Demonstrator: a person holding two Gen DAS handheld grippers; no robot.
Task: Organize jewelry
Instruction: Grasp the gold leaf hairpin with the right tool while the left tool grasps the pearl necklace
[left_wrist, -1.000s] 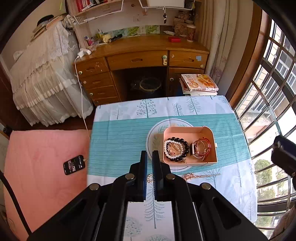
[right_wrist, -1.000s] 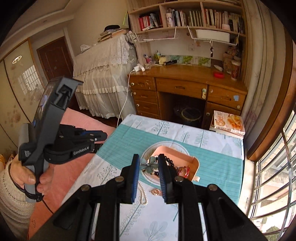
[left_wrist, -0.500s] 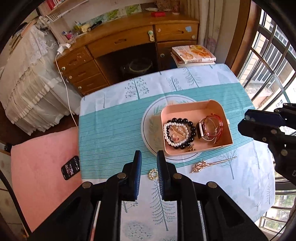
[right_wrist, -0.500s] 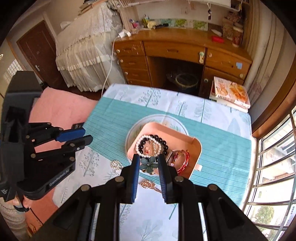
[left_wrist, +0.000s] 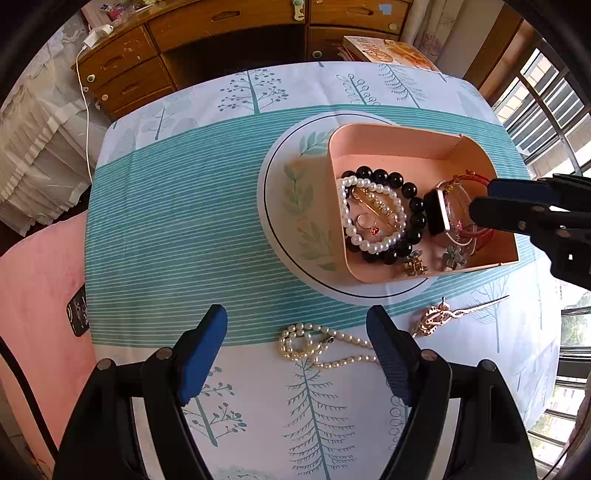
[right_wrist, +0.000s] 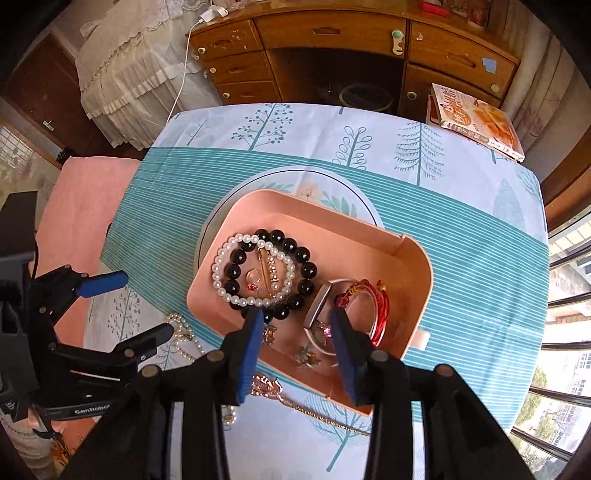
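I am holding the left gripper (left_wrist: 295, 350), jaws spread wide and empty, over the pearl necklace (left_wrist: 317, 345) lying on the tablecloth (left_wrist: 177, 229), ready to collect it. The right gripper (right_wrist: 297, 341), likewise open and empty, is hovering above the pink tray (right_wrist: 417, 295), where the flower brooch (right_wrist: 306, 357) is lying.

"GenRobot" in white on the left tool (right_wrist: 140, 306), book cover lettering unreadable

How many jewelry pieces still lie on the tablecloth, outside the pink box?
2: a pearl necklace between the open left gripper's fingers, and a gold hairpin just right of it, in front of the pink box. Grippers may hide more.
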